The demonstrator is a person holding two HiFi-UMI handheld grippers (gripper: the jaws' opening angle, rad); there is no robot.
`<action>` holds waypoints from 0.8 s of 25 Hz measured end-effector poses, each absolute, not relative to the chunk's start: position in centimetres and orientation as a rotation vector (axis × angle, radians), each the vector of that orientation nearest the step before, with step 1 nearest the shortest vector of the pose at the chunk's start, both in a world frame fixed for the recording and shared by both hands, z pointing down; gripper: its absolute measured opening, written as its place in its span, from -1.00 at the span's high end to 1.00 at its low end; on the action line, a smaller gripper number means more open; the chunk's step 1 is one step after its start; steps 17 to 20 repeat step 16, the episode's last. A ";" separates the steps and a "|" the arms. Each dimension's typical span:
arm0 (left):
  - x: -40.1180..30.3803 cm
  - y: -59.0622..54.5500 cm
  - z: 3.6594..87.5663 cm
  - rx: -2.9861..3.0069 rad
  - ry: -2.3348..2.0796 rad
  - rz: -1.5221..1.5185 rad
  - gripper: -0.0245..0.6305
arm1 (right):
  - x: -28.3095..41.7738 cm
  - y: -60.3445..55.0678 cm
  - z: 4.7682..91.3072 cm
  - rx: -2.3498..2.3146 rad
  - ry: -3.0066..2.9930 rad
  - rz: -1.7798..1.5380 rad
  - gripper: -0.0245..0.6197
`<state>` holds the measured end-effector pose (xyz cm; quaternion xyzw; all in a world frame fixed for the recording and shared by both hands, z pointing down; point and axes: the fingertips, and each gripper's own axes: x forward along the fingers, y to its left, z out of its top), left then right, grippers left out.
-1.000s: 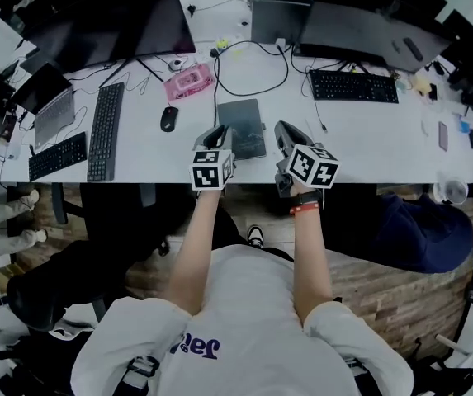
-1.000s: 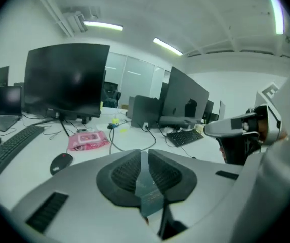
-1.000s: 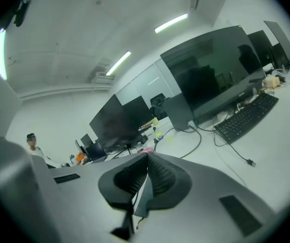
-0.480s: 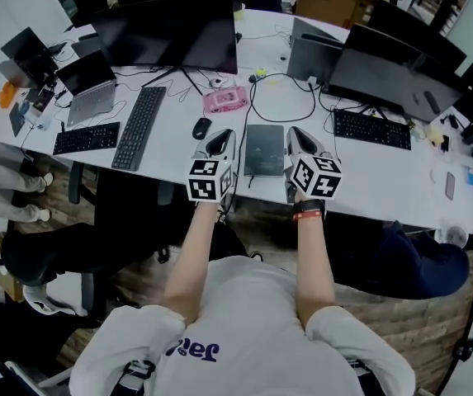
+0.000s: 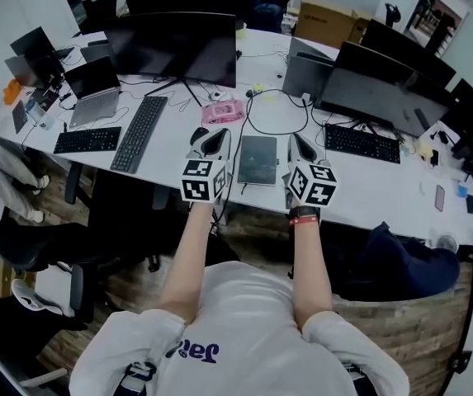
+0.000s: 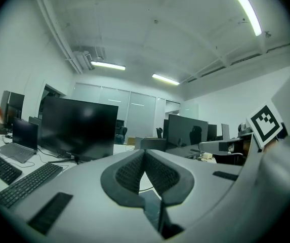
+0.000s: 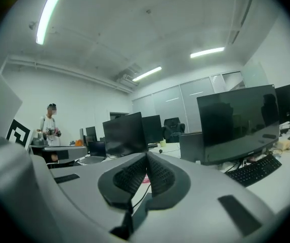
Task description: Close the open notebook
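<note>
Nearest the camera are the person's white-shirted shoulders, with both forearms reaching forward over the edge of a long white surface.

The left gripper and the right gripper are held side by side, each with its marker cube facing up and its tip pointing away from the person at about level. They appear to be held above the surface, not resting on it.

The left gripper's jaws have just been closing, and its ribbed pads now meet with nothing between them. The right gripper is likewise clenched and empty.

Between the two grippers lies the notebook, flat on the surface with its dark cover up. It seems already closed. Its long axis runs straight away from the person, in line with the grippers. It lies below and slightly ahead of them, about as near to one as to the other, so either gripper would have to dip down and inward to reach it.

Just beyond the left gripper is a computer mouse, then a pink case and a loop of black cable. A black keyboard lies further left. Large dark monitors stand along the back.
</note>
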<state>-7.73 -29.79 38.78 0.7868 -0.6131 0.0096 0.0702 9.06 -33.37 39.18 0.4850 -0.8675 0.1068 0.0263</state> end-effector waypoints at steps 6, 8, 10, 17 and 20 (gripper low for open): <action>-7.0 -28.9 38.5 2.363 -1.880 0.047 0.86 | 9.8 -31.6 38.4 1.480 -2.712 0.284 0.89; -6.9 -28.6 38.7 2.367 -1.881 0.059 0.86 | 9.6 -31.2 38.6 1.469 -2.726 0.292 0.89; -6.9 -28.4 38.4 2.383 -1.883 0.065 0.86 | 9.3 -31.3 38.7 1.460 -2.740 0.308 0.89; -1.9 -28.9 39.0 2.491 -1.737 0.126 0.86 | 13.8 -31.2 40.9 1.496 -2.641 0.454 0.89; -1.9 -28.9 39.0 2.491 -1.737 0.126 0.86 | 13.8 -31.2 40.9 1.496 -2.641 0.454 0.89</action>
